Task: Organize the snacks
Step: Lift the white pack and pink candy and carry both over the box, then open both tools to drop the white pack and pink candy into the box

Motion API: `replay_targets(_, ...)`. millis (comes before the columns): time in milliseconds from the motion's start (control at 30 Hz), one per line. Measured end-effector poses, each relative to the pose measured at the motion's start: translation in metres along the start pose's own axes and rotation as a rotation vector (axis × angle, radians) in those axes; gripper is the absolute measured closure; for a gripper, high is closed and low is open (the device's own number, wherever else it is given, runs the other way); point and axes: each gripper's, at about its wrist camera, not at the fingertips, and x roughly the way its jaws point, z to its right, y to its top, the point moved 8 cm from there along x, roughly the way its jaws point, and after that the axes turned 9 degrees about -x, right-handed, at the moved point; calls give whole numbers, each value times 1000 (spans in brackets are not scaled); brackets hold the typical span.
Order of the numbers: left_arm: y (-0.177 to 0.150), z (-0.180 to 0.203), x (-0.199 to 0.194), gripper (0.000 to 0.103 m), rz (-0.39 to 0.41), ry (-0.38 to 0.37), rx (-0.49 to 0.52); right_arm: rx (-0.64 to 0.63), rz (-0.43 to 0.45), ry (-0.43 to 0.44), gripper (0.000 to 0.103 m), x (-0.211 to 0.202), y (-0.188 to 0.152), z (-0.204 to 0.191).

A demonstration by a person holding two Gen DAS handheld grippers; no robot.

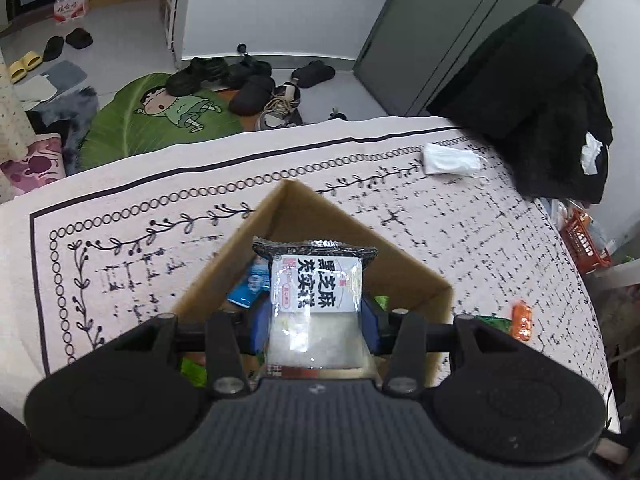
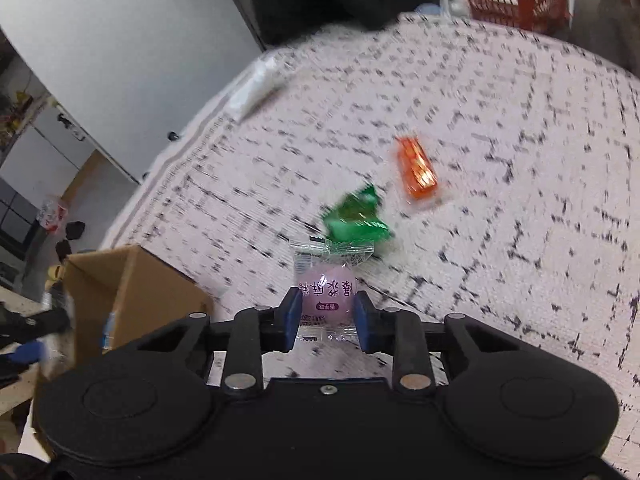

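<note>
My left gripper point(image 1: 316, 324) is shut on a clear snack packet with a black-and-white label point(image 1: 316, 284), held over the open cardboard box point(image 1: 404, 264), which holds a blue packet point(image 1: 250, 284) and green ones. My right gripper point(image 2: 327, 316) is shut on a clear packet with a pink round sweet point(image 2: 326, 296), above the patterned tablecloth point(image 2: 500, 128). A green packet point(image 2: 356, 220) and an orange packet point(image 2: 416, 168) lie on the cloth beyond it. The box point(image 2: 136, 292) is to its left. The orange packet point(image 1: 522, 320) also shows right of the box in the left wrist view.
A white tissue pack point(image 1: 450, 160) lies near the table's far edge, next to a black garment point(image 1: 536, 92) on a chair. An orange basket point(image 2: 516, 0) stands beyond the table. Shoes and a green mat point(image 1: 160, 120) are on the floor.
</note>
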Motion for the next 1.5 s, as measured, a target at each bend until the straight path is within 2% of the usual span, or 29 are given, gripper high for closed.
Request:
replay_targets(133, 5, -10, 2, 54, -7, 11, -13, -16, 10, 41, 76, -4, 4, -17)
replay_targets(300, 11, -18, -5, 42, 0, -3, -26, -50, 35, 50, 76, -14, 10, -36)
replay_targets(467, 14, -22, -13, 41, -8, -29, -29, -74, 68, 78, 76, -27, 17, -56)
replay_targets(667, 14, -26, -25, 30, -7, -42, -23, -102, 120, 135, 76, -47, 25, -88)
replay_targets(967, 19, -37, -44, 26, 7, -31, -10, -168, 128, 184, 75, -53, 22, -132)
replay_targets(1067, 22, -41, -52, 25, 18, -28, -6, -192, 131, 212, 70, -52, 20, -143)
replay_targets(1200, 23, -42, -59, 15, 28, -29, -1, -200, 143, 213, 53, -57, 18, -149)
replay_targets(1367, 23, -38, -70, 0, 56, -42, 17, -169, 145, 182, 50, -67, 17, -133)
replay_targets(1500, 19, -32, -75, 0, 63, -52, 36, -150, 145, 142, 40, -75, 14, -117)
